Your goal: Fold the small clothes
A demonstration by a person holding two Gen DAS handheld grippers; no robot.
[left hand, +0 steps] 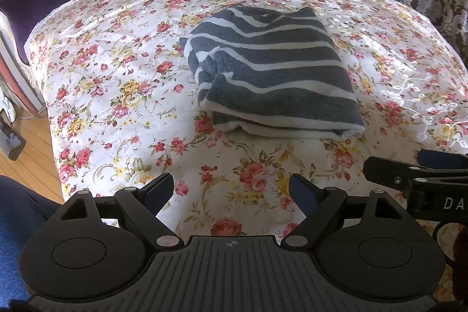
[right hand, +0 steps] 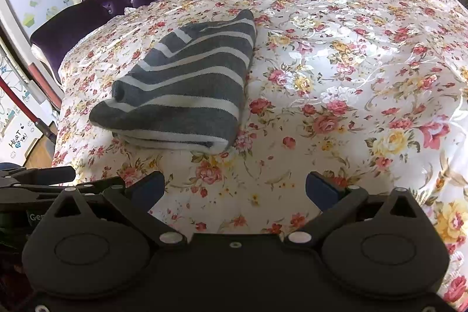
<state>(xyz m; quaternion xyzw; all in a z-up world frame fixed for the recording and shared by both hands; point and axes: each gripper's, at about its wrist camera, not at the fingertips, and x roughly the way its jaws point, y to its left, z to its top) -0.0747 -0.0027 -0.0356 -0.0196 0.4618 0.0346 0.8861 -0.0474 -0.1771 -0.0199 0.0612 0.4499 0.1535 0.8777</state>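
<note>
Nearest the camera, the left hand-held gripper (left hand: 231, 192) hangs released and empty, low over the floral bedspread (left hand: 117, 95), probably because the folding looks finished. Further right, the right hand-held gripper (right hand: 235, 189) is also spread wide with nothing inside. Between and beyond them, the striped garment (left hand: 269, 72) lies on the bed as a compact grey-and-white bundle, its layered edges facing the grippers.

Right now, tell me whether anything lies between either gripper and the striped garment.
Nothing visible does. Only bare floral bedspread lies between the open left gripper and the folded striped garment, and likewise ahead of the open right gripper.
</note>
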